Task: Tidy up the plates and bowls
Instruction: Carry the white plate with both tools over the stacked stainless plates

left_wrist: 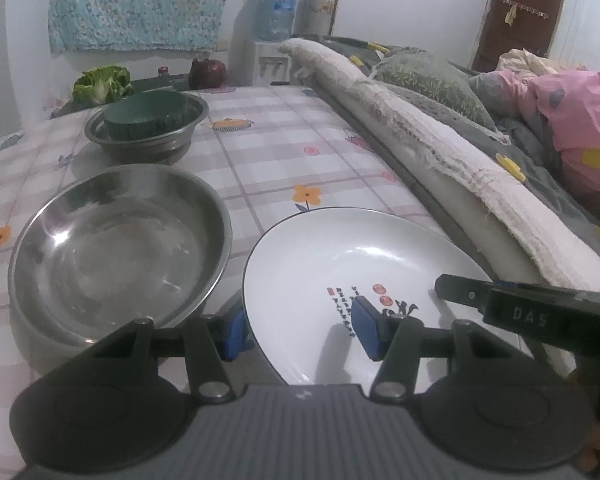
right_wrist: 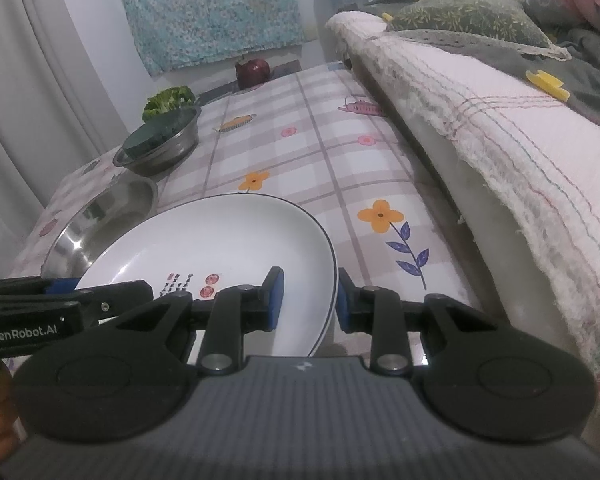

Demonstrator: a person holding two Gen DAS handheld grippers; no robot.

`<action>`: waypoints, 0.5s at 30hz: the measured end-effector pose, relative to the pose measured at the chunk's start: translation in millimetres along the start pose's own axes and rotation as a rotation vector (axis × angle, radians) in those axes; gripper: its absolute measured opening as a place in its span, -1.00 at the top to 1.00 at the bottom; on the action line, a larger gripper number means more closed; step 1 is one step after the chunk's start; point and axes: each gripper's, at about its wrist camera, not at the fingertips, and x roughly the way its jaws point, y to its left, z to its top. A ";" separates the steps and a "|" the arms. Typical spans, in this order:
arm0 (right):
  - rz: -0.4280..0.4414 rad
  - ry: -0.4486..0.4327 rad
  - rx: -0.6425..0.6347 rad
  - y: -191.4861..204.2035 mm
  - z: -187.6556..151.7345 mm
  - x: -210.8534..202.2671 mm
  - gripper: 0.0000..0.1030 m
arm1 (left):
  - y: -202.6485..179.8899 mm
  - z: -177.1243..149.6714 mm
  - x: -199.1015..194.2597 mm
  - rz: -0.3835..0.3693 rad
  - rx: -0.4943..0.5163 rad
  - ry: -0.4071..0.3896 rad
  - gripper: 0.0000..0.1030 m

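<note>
Left claw (left_wrist: 300, 334): straddles the near-left rim of the white plate (left_wrist: 364, 264), one blue pad inside the dish, the other outside under the rim; whether the pads press on the rim I cannot tell.
Right claw (right_wrist: 309, 300): clenched on the plate's right rim, one blue pad on the inner face and one on the outer.
White plate: shallow, dark-edged, with red seals and black writing printed inside; it sits tilted at the near end of the table (left_wrist: 284, 152), held between the two claws, its left edge just beside the large steel bowl (left_wrist: 116, 248).
Large steel bowl: empty, upright on the table, left of the plate.
Far steel bowl (left_wrist: 148, 136): farther back on the left, with a dark green bowl (left_wrist: 144, 114) nested inside it.
Table: covered with a checked cloth printed with flowers.
Far end: leafy greens (left_wrist: 100, 84) and a dark red round object (left_wrist: 208, 72) lie beyond the bowls.
Right side: a bed (left_wrist: 440, 128) with a white fringed blanket runs along the table edge.
Back wall: a water dispenser (left_wrist: 274, 20) stands in the corner.
</note>
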 end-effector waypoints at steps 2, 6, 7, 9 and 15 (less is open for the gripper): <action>0.003 -0.004 0.003 0.8 1.4 -2.1 0.48 | -0.2 1.0 -2.3 0.000 -0.001 -0.007 -0.07; 0.006 -0.018 0.003 3.4 4.4 -6.9 0.48 | -0.3 1.9 -6.9 -0.001 -0.003 -0.018 -0.07; 0.007 -0.021 0.003 3.6 5.3 -8.2 0.48 | 0.0 2.2 -8.2 -0.002 -0.004 -0.020 -0.07; 0.011 -0.027 0.006 4.0 7.6 -9.7 0.48 | 0.7 3.4 -10.5 -0.004 -0.007 -0.026 -0.07; 0.021 -0.046 0.004 10.4 13.4 -15.5 0.48 | 4.0 6.2 -19.1 -0.002 -0.014 -0.048 -0.07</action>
